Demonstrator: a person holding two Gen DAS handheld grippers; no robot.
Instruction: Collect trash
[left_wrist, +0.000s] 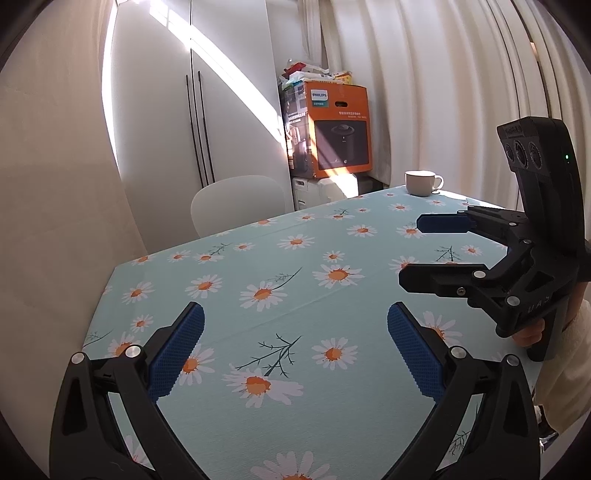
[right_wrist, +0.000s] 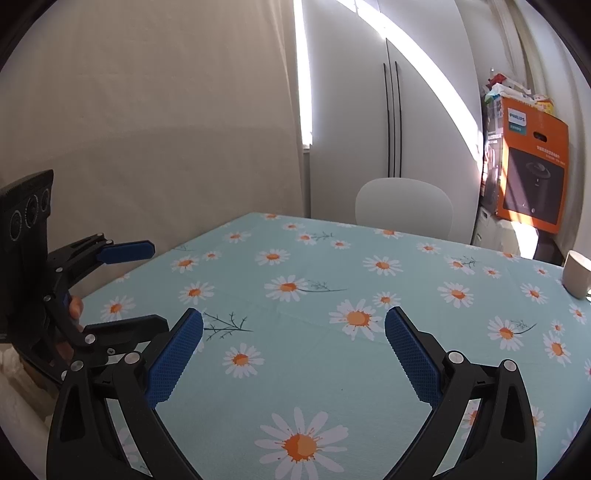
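No trash shows on the table (left_wrist: 303, 302) with its pale-blue daisy-print cloth, so where it lies can't be told. Left tool (left_wrist: 295, 343) and right tool (right_wrist: 293, 345) both hover spread wide, holding nothing. Risk, as a guess: searching sweeps could knock the white ceramic mug (left_wrist: 421, 182) near the far edge. Count: two tools, one mug, one white chair (right_wrist: 404, 206), one orange cardboard box (left_wrist: 334, 129).

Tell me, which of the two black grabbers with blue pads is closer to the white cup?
The right gripper. In the left wrist view it hangs near the white ceramic mug; the left gripper sits further back over the daisy-print tablecloth.
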